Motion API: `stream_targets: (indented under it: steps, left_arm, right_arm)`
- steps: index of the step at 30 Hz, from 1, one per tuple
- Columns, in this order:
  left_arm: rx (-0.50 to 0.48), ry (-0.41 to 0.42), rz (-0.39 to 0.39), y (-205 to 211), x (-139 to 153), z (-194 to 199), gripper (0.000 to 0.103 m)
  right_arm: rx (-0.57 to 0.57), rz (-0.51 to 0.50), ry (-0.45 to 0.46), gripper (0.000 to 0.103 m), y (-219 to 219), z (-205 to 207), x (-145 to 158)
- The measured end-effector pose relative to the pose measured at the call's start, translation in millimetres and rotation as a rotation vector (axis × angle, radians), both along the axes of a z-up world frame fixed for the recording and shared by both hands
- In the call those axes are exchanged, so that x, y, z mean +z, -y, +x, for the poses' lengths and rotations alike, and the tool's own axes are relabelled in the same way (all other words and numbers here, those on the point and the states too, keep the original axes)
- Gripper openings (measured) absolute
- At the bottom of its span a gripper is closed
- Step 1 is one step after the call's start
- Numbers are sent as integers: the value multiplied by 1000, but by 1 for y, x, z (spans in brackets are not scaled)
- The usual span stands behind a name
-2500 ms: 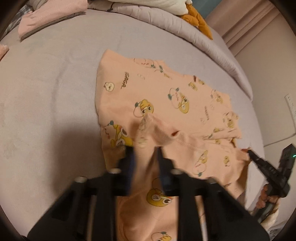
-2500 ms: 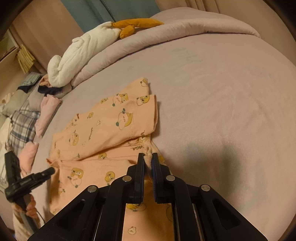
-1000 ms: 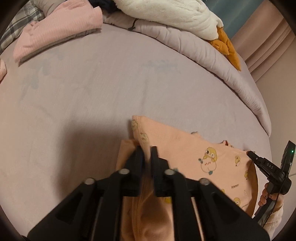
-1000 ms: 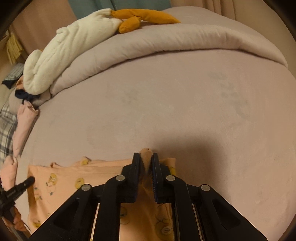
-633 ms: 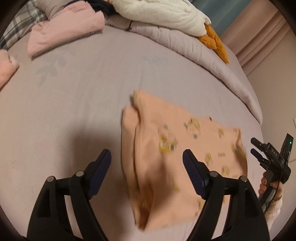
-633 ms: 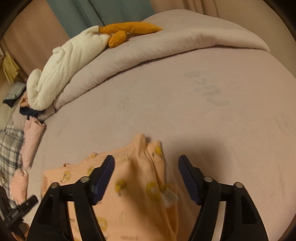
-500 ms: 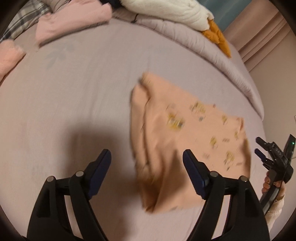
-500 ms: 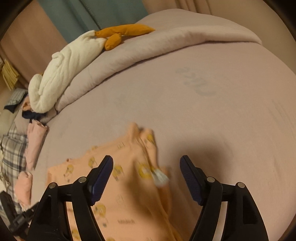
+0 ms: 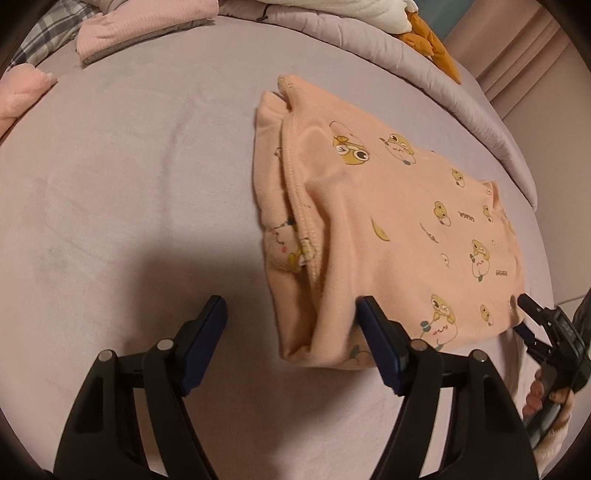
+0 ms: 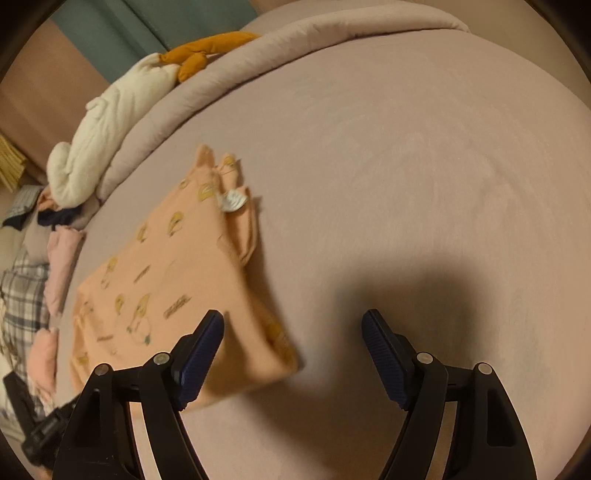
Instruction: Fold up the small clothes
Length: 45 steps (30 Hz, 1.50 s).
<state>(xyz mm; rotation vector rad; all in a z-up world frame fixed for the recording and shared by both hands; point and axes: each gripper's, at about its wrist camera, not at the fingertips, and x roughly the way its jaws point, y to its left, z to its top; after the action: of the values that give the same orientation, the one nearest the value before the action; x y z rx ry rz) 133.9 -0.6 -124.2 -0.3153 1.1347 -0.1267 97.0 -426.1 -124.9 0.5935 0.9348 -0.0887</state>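
A peach garment (image 9: 388, 229) printed with yellow cartoon figures lies folded double on the mauve bed sheet (image 9: 129, 184). My left gripper (image 9: 290, 301) hovers over its near left corner; the jaws stand wide and are closing, and the cloth's corner shows between them without the pads pressing on it. In the right wrist view the garment (image 10: 166, 280) lies to the left, a white label showing at its far corner. My right gripper (image 10: 292, 314) is open beside its near right corner, nothing between the pads. The right gripper (image 9: 522, 314) also shows in the left wrist view, held in a hand.
Folded pink clothes (image 9: 140, 33) and plaid fabric (image 9: 40, 44) lie at the far left of the bed. A white plush toy (image 10: 110, 122) with orange feet rests on the rolled duvet (image 10: 295, 55) along the far edge. Bare sheet spreads to the right.
Both grippers let go of the garment's folded-over edge, opened wide and drew back toward me. The garment now lies flat, folded in half.
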Motion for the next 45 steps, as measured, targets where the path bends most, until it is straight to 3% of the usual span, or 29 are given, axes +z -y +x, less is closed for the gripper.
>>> stream_targets:
  steps: [2, 4, 5, 6, 9, 11, 15, 17, 22, 28, 37, 45]
  left_arm:
    - [-5, 6, -7, 1, -1, 1, 69]
    - [-14, 15, -6, 4, -1, 4, 54]
    - [-23, 18, -14, 7, 0, 5, 49]
    - [-35, 17, -35, 10, -2, 7, 37]
    - [-53, 27, -16, 15, -6, 14, 22]
    - [-41, 26, -36, 14, -5, 16, 14]
    - [-22, 21, -29, 14, 0, 9, 11]
    - [-24, 34, -9, 16, 8, 3, 10]
    - [-60, 47, 4, 19, 27, -22, 10]
    - [-120, 45, 26, 28, 37, -60, 10]
    - [-144, 28, 58, 35, 30, -96, 11]
    - [-138, 19, 80, 42, 23, -93, 12]
  right_arm:
    - [13, 87, 17, 77, -3, 1, -2]
    - [23, 125, 29, 77, -9, 6, -6]
    - [27, 125, 40, 77, -13, 10, -8]
    - [29, 119, 51, 77, -18, 13, -10]
    - [43, 98, 83, 77, -26, 24, -11]
    - [55, 74, 97, 68, -31, 37, -10]
    - [67, 33, 79, 24, -32, 41, -9]
    - [86, 17, 85, 19, -36, 35, -4]
    - [148, -38, 142, 18, -44, 3, 23]
    - [186, -60, 141, 18, -43, -34, 38]
    - [176, -73, 107, 18, -43, -68, 37]
    - [142, -109, 79, 18, -46, -73, 28]
